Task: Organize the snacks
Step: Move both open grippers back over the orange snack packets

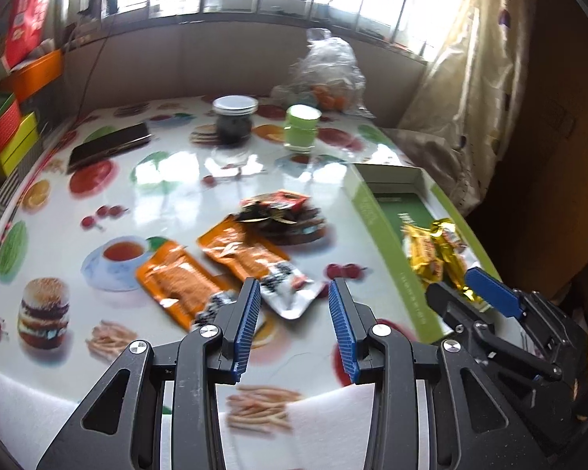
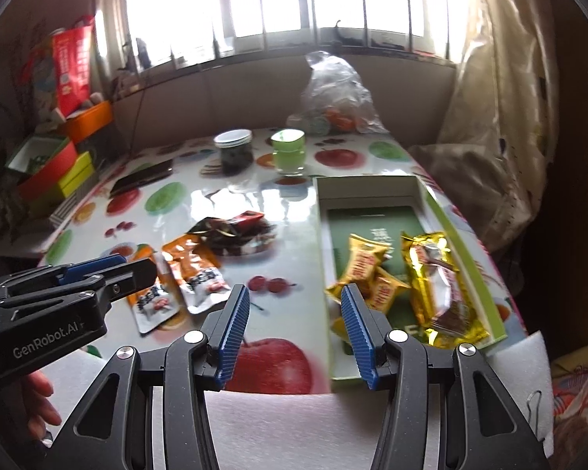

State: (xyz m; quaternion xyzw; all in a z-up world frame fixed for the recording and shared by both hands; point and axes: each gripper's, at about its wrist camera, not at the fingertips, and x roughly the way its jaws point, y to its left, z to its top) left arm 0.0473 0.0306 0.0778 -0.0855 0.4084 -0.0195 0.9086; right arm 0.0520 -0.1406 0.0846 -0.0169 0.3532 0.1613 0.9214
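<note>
Two orange snack packets (image 1: 200,274) (image 2: 184,274) lie side by side on the fruit-print table, with a dark red packet pile (image 1: 282,211) (image 2: 235,231) just behind them. A green box (image 1: 388,235) (image 2: 466,266) at the right holds several gold-wrapped snacks (image 1: 435,250) (image 2: 431,278). My left gripper (image 1: 294,297) is open and empty, just above the near ends of the orange packets. My right gripper (image 2: 294,301) is open and empty, over the table at the box's near left corner. Each gripper shows in the other's view, the right one (image 1: 490,293) and the left one (image 2: 109,266).
A dark glass jar (image 1: 233,119) (image 2: 235,150) and a green cup (image 1: 302,127) (image 2: 288,149) stand at the back. A clear plastic bag (image 1: 325,74) (image 2: 333,94) sits behind them. A black flat case (image 1: 109,147) lies back left. Coloured boxes (image 1: 8,137) stack at the left. A curtain (image 2: 501,117) hangs right.
</note>
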